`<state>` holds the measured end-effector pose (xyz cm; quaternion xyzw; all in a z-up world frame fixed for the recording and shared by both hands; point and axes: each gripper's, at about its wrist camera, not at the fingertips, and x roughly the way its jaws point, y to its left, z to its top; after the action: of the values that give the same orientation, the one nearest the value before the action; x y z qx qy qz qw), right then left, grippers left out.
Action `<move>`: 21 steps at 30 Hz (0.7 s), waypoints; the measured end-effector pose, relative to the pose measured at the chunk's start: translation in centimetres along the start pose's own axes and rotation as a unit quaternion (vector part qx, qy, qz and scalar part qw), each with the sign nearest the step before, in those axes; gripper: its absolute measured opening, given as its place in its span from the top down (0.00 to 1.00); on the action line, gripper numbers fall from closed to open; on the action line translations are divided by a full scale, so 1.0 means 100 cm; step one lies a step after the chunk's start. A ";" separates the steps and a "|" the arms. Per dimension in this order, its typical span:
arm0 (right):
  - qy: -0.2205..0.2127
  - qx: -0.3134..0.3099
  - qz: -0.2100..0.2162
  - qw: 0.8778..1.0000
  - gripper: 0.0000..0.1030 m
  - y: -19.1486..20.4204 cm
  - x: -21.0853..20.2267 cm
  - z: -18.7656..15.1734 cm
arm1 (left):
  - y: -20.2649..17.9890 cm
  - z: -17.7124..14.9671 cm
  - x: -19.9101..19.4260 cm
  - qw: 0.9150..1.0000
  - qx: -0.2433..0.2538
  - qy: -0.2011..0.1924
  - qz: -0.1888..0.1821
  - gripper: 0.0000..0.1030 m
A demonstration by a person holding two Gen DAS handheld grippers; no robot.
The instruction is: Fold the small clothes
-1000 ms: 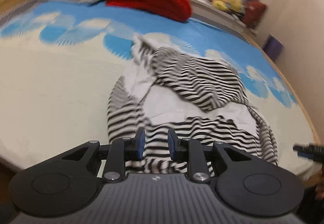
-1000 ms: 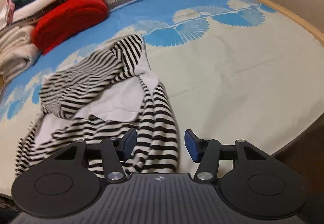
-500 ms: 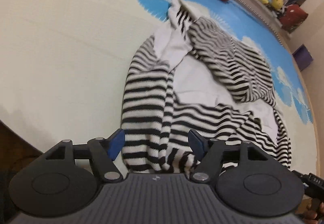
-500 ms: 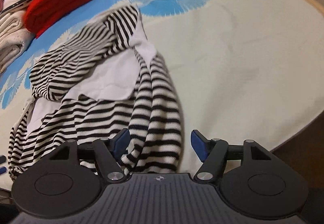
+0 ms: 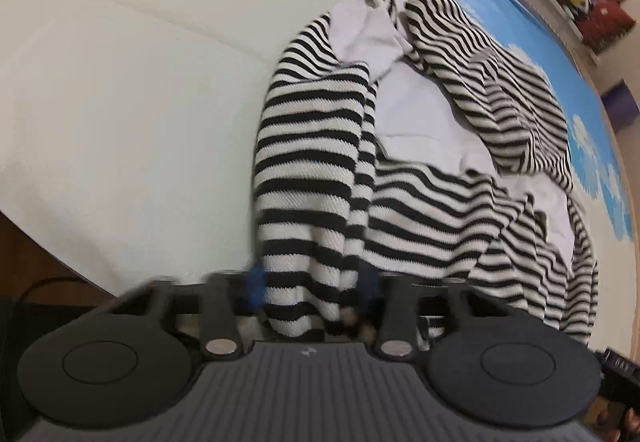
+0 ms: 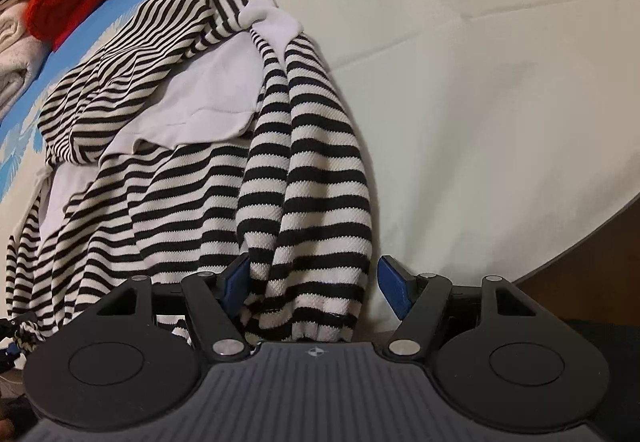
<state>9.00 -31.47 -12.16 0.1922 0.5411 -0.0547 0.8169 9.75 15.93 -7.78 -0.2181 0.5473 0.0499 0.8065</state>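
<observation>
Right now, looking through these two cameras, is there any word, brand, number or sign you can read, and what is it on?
No text reads clearly.
Pale characters on a black device at the left wrist view's lower right edge: too blurred to read.
Small emblem on the housing of the left gripper and of the right gripper: a symbol, no letters.
Striped garment and bedsheet: patterns only, no print.

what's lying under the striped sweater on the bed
The striped sweater lies crumpled on a cream and blue patterned bedsheet. White fabric shows between its folds, apparently part of the sweater itself. Whatever the sheet holds beneath the sweater is covered.
</observation>
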 end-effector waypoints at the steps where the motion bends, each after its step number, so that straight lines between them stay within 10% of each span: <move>1: -0.001 -0.003 0.001 1.000 0.33 0.001 0.000 0.000 | -0.001 0.000 -0.001 1.000 0.003 -0.001 -0.007 0.89; 4: -0.007 0.000 0.021 1.000 0.83 0.000 -0.003 0.000 | -0.006 -0.001 -0.015 0.999 0.016 -0.027 -0.012 0.92; 6: -0.035 0.027 0.043 0.998 0.90 -0.006 -0.016 0.003 | -0.007 -0.001 -0.033 0.998 0.014 -0.053 -0.038 0.92; 9: -0.079 0.054 0.061 0.994 0.91 -0.016 -0.040 0.005 | -0.005 -0.003 -0.055 0.995 0.008 -0.072 -0.064 0.92; 14: -0.039 0.060 0.018 0.997 0.90 -0.024 -0.028 0.000 | 0.002 -0.010 -0.029 0.999 -0.010 0.008 -0.040 0.88; 18: -0.010 0.049 -0.003 0.999 0.75 -0.018 -0.012 -0.001 | 0.007 -0.002 -0.025 0.999 -0.027 0.010 -0.035 0.53; 21: -0.014 0.040 -0.014 0.999 0.58 -0.013 -0.012 -0.001 | 0.011 0.002 -0.023 0.999 -0.039 0.001 -0.030 0.47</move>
<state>8.01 -32.77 -11.44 0.2163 0.5294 -0.0904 0.8153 8.69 17.35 -5.94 -0.2659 0.5389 0.0464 0.7979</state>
